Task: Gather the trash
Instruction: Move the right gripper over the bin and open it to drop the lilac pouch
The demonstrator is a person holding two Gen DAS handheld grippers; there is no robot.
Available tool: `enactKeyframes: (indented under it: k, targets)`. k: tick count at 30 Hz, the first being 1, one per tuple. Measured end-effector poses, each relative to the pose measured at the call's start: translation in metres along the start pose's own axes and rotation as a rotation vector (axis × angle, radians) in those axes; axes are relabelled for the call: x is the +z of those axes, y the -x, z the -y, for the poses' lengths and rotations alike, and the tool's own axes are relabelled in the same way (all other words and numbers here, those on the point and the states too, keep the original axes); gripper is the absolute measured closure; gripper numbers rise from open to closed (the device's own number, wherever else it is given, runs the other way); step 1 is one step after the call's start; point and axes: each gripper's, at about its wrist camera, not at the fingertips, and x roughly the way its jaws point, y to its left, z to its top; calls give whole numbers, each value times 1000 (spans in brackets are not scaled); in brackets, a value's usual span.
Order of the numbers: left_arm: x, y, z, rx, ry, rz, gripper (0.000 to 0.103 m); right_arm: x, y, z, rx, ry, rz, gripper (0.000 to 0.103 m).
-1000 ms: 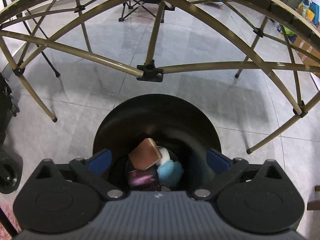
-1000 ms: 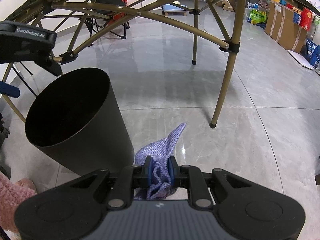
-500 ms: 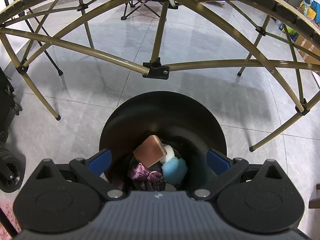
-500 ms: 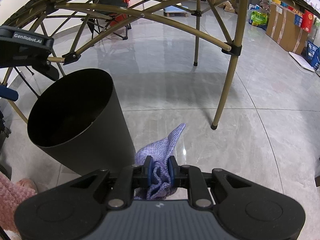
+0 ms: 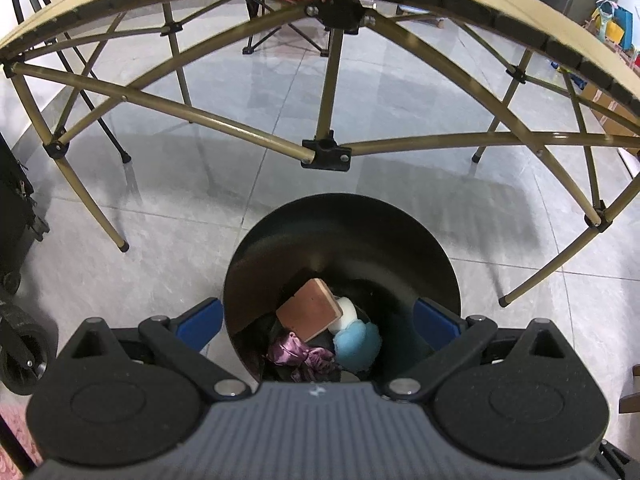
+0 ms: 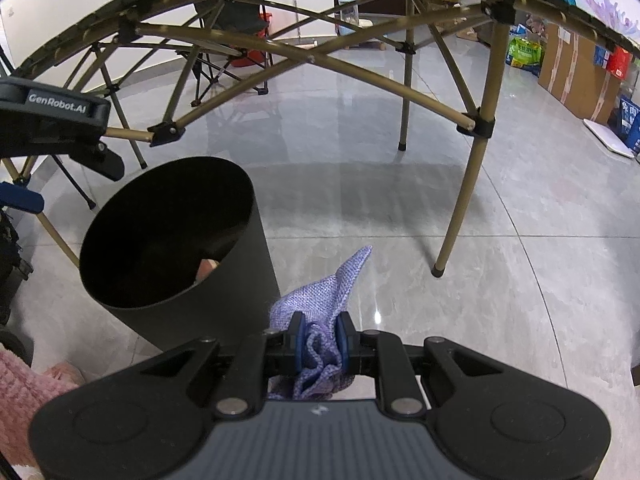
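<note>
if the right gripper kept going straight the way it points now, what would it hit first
Probably the grey tile floor. The right gripper, shut on a purple cloth, points down past the black trash bin, which stands to its left, so it likely misses the bin, though depth is unclear.

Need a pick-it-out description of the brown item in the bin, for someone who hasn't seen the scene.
Find the black bin on the grey tiled floor in front of the folding table. Look down inside: the brown block leans tilted on the pile at the bottom. It is the only flat, hard-edged slab there, beside a white round piece, blue fluff and purple fabric.
</note>
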Motion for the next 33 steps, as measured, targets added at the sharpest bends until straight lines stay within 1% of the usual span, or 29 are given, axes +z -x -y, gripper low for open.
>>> enactKeyframes:
  k: [8, 22, 29, 33]
  targets:
    - [-4, 14, -15, -2, -4, 32, 0, 7, 10, -13, 0, 14, 35, 87]
    - [-9, 33, -55, 9, 19, 64, 0, 38, 34, -39, 33, 17, 149, 87]
    - [-12, 36, -78, 23, 35, 71, 0, 51, 33, -61, 66, 33, 171, 87]
    - [-16, 37, -87, 23, 4, 86, 0, 61, 24, -72, 87, 35, 177, 87]
